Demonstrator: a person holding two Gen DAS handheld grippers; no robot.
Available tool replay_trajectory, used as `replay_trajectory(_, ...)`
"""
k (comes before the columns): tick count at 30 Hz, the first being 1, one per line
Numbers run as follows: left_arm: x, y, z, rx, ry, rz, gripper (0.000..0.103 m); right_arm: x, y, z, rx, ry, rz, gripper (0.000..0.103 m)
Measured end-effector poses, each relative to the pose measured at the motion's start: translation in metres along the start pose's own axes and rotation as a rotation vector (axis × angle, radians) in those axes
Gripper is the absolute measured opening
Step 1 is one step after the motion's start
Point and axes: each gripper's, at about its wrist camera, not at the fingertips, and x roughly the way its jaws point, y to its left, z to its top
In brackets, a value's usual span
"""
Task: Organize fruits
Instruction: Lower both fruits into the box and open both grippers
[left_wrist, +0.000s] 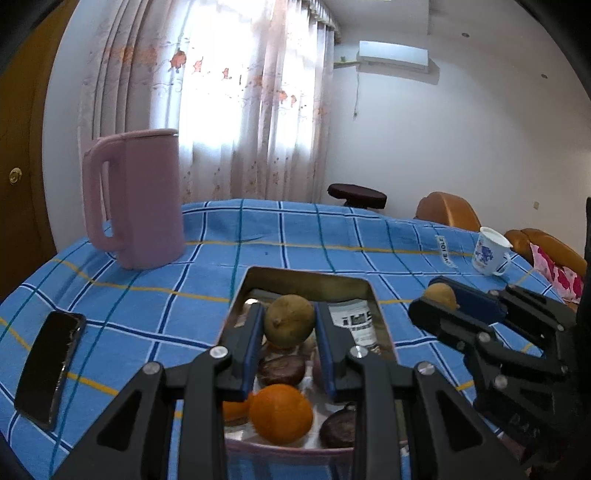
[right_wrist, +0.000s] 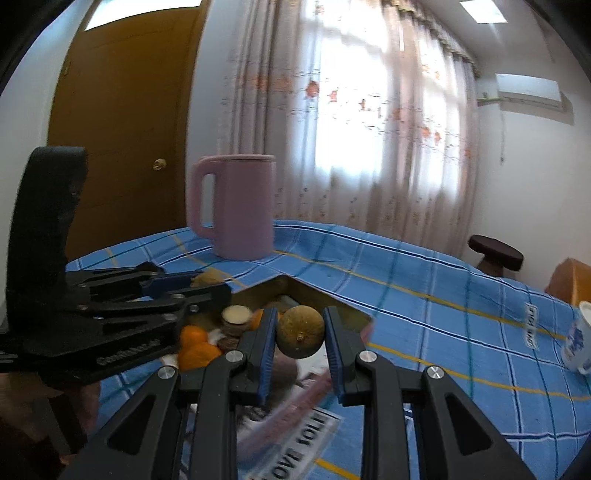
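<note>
Oranges in metal tray

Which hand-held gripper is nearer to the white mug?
Right. The right hand-held gripper is right of the tray, toward the mug; the left hand-held gripper is over the tray.

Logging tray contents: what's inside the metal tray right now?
Inside the metal tray: two oranges, some dark brown fruits, and a printed paper. The left claw holds a greenish lemon over it, covering the middle.
</note>
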Motion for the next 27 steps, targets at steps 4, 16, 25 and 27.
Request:
replay_trajectory(4,0.000,0.008,-0.001,-0.009,0.013,0.003,0.029,0.008,0.017,0.002,-0.030,0.026,0.027,0.027)
replay_trajectory(16,0.009,0.017,-0.010,-0.010,0.076,0.003,0.029,0.038,0.024,-0.009,-0.028,0.150,0.054,0.027)
replay_trajectory(25,0.017,0.016,-0.017,0.003,0.126,0.001,0.029,0.050,0.019,-0.017,0.014,0.232,0.088,0.027)
replay_trajectory(27,0.017,0.016,-0.018,0.004,0.128,0.001,0.032,0.051,0.017,-0.017,0.026,0.233,0.090,0.030)
